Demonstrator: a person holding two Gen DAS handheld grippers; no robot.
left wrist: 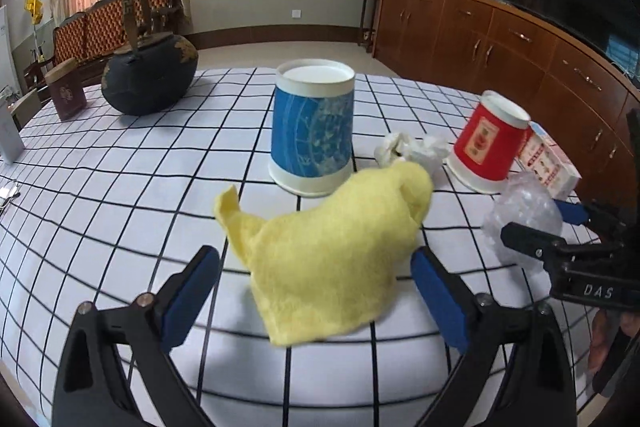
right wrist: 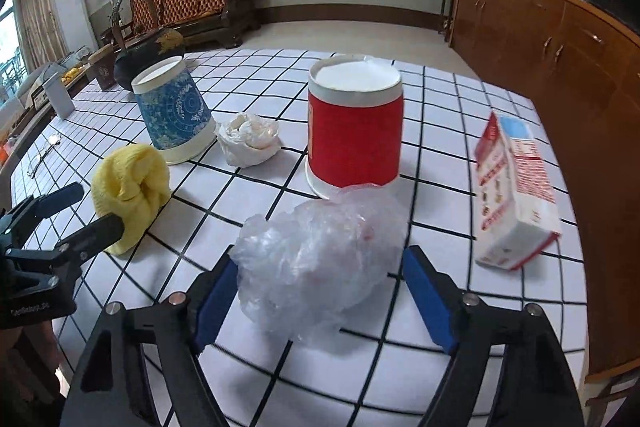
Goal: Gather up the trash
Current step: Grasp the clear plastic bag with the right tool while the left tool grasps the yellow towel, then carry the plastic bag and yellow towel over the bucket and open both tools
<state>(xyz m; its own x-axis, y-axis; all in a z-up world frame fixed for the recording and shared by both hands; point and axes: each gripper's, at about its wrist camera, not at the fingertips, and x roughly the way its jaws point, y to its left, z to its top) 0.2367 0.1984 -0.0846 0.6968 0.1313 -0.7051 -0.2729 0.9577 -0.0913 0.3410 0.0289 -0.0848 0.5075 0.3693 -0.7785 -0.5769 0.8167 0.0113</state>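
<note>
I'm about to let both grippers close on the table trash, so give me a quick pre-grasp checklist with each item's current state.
1. Crumpled clear plastic bag between right gripper pads: ok.
2. Right pads pressing the bag: not ok, a gap shows on the right side.
3. Yellow cloth between left gripper pads: ok.
4. Left pads touching the cloth: not ok, jaws wide.
5. Upturned red paper cup clear of the bag: cannot tell, the bag's edge overlaps its rim.

A crumpled clear plastic bag lies low in the centre of the right wrist view, touching the foot of the upturned red paper cup, with a wad of white tissue left of the cup and a limp yellow cloth at far left.
</note>
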